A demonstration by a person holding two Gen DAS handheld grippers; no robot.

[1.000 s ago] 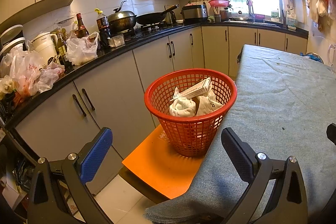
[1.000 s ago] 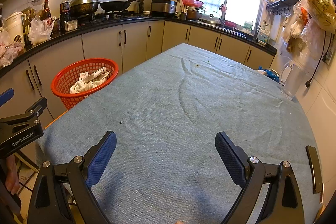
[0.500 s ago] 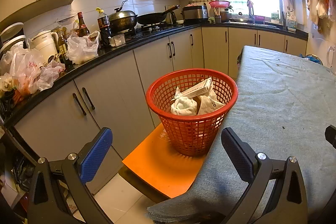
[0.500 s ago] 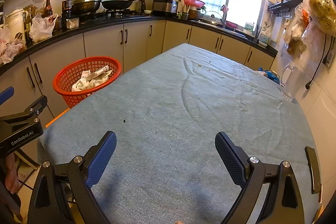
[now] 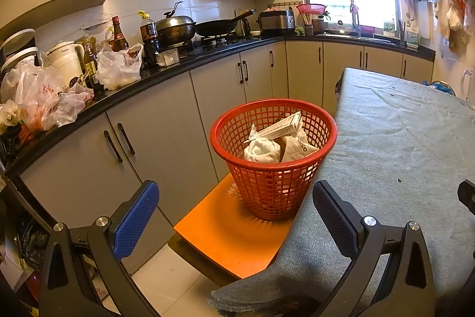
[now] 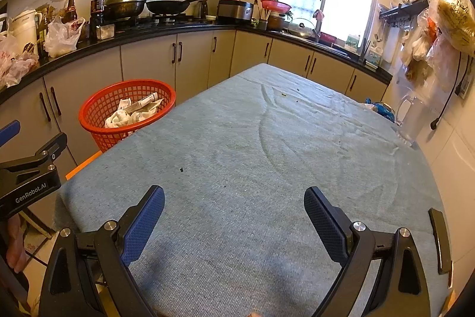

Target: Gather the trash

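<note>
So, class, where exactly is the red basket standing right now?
The red basket stands on an orange stool at the table's left edge, in front of the cabinets; in the right wrist view it sits far left.

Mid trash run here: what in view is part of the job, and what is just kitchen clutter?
Job:
red basket
long box and crumpled white wrappers inside it
small dark crumbs on the table cloth

Clutter:
wok
rice cooker
clear jug
</note>
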